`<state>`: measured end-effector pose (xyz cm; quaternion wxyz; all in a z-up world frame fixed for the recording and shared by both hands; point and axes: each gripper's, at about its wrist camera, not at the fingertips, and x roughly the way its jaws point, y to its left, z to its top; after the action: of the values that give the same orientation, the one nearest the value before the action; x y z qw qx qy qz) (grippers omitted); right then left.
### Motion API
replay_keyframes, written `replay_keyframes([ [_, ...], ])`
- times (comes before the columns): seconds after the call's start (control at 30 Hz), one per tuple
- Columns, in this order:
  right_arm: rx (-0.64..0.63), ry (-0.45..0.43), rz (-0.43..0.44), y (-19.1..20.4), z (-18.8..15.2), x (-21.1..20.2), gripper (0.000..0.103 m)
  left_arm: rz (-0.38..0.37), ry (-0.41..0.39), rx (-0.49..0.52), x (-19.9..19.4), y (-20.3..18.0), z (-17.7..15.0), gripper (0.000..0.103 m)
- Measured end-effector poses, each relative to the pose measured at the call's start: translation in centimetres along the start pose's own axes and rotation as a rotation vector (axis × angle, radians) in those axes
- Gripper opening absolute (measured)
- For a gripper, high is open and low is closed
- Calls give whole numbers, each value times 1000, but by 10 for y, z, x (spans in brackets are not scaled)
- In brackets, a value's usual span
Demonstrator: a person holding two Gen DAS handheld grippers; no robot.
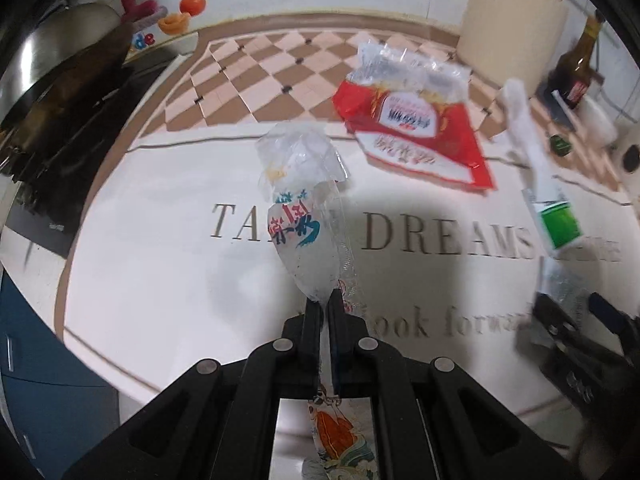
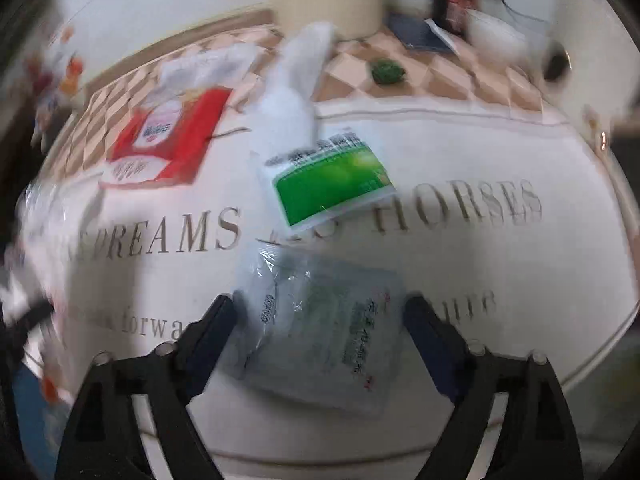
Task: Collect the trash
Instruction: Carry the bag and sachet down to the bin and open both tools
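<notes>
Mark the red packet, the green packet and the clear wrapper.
red packet [image 1: 416, 136], left wrist view, on its red-and-white printed face.
green packet [image 2: 332, 184], right wrist view, on its green panel.
clear wrapper [image 1: 298, 220], left wrist view, on its printed middle.

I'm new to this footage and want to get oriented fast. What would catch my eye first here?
First, the clear printed wrapper pinched in the shut left gripper, hanging over the white lettered tablecloth. Next, the red snack packet lying near the checkered border, and the green-and-white sachet beside it. The right gripper stands open around a clear greenish packet on the cloth.
</notes>
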<state>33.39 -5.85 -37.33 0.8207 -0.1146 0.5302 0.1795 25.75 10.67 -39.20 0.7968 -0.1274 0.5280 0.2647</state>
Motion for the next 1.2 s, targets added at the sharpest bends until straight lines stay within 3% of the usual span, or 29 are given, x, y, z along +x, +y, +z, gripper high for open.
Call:
replay_keyframes([
  [0.07, -15, -40, -19, 4, -6, 3, 87, 4, 14, -2, 7, 3, -2, 1],
  [0.13, -8, -68, -20, 1, -10, 4, 74, 25, -5, 18, 6, 0, -5, 1],
  [0.17, -8, -88, -19, 1, -11, 1, 41, 30, -10, 25, 5, -1, -7, 1],
  [0.2, -17, -105, -24, 0, -13, 0, 19, 26, -12, 25, 3, -1, -9, 1],
  [0.23, -16, -109, -29, -2, -14, 0, 15, 23, -12, 25, 3, -1, -10, 1],
  [0.27, -11, -114, -28, -5, -14, 1, 1, 17, -13, 26, 1, -2, -13, 1],
  [0.4, 71, -117, 104, -27, -22, -17, 1, -29, -32, 19, -26, 3, -35, 1],
  [0.53, 117, -139, 247, -40, -62, -54, 1, -87, -29, 0, -58, 14, -72, 1],
  [0.67, 173, -87, 346, -44, -116, -86, 1, -148, 51, -44, -73, 34, -130, 1],
  [0.73, 202, -17, 378, -47, -155, -85, 1, -187, 134, -59, -62, 39, -165, 1],
  [0.83, 208, 90, 379, -46, -208, -61, 1, -231, 283, -70, -14, 37, -214, 1],
  [0.97, 213, 231, 308, -46, -281, 14, 1, -310, 495, -135, 89, 30, -276, 2],
  [1.2, 269, 388, 224, -39, -381, 180, 1, -326, 678, -101, 273, 4, -354, 2],
])
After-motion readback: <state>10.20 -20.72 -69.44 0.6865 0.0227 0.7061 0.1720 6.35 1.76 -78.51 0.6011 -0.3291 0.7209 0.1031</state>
